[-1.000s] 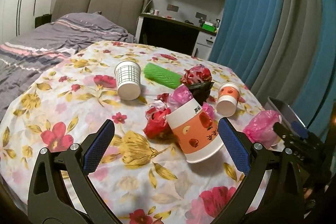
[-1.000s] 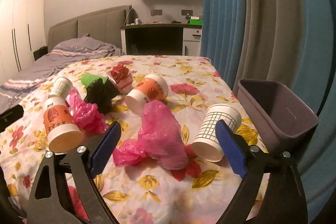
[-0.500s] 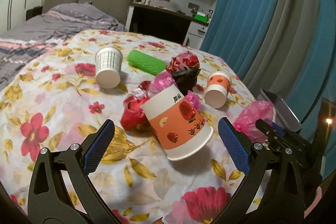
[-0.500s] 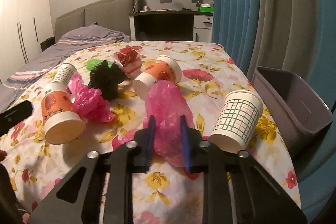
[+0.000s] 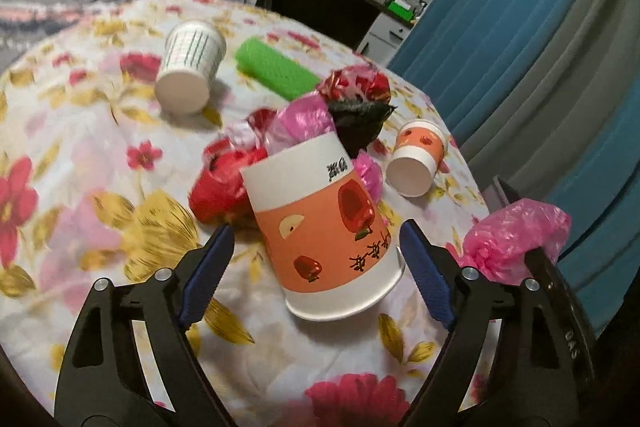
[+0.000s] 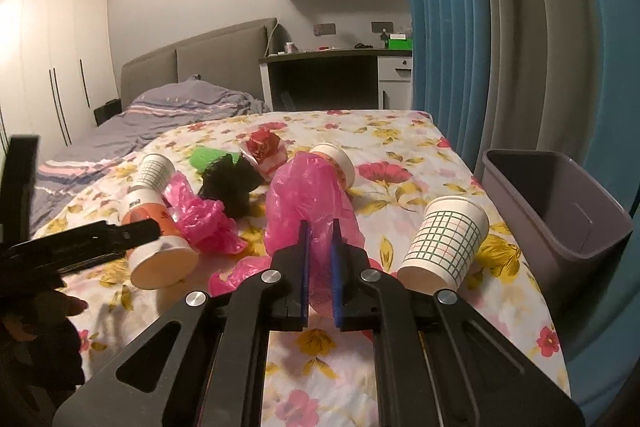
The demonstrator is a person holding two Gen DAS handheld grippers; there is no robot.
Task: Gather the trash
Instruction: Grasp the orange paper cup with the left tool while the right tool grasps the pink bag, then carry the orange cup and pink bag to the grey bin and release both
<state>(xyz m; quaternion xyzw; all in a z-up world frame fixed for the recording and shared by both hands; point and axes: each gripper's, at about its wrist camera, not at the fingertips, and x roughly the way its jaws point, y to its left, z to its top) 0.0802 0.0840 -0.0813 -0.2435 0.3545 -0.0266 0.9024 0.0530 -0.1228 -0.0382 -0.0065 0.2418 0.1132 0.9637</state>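
A big orange paper cup (image 5: 320,227) with apple prints lies tipped on the floral tablecloth (image 5: 120,227). My left gripper (image 5: 314,239) straddles it. Its jaws are closing with the cup between them, and the left pad still stands clear of the cup's side. My right gripper (image 6: 320,227) is shut on a pink plastic bag (image 6: 308,199), which bulges above the fingers. In the left wrist view that bag (image 5: 516,231) hangs at the right, off the cloth. A grey bin (image 6: 560,211) stands open at the table's right edge.
Other trash lies on the cloth: a grid-print cup (image 6: 448,239), another grid cup (image 5: 188,67), a green roll (image 5: 276,71), a small orange cup (image 5: 416,163), a red bag (image 5: 224,187), a black crumpled wad (image 5: 360,123). Blue curtains hang on the right, and a bed lies behind.
My right gripper closed on the pink bag and raised it a little. The left gripper moved forward and down around the orange cup, and its fingers came slightly closer together.
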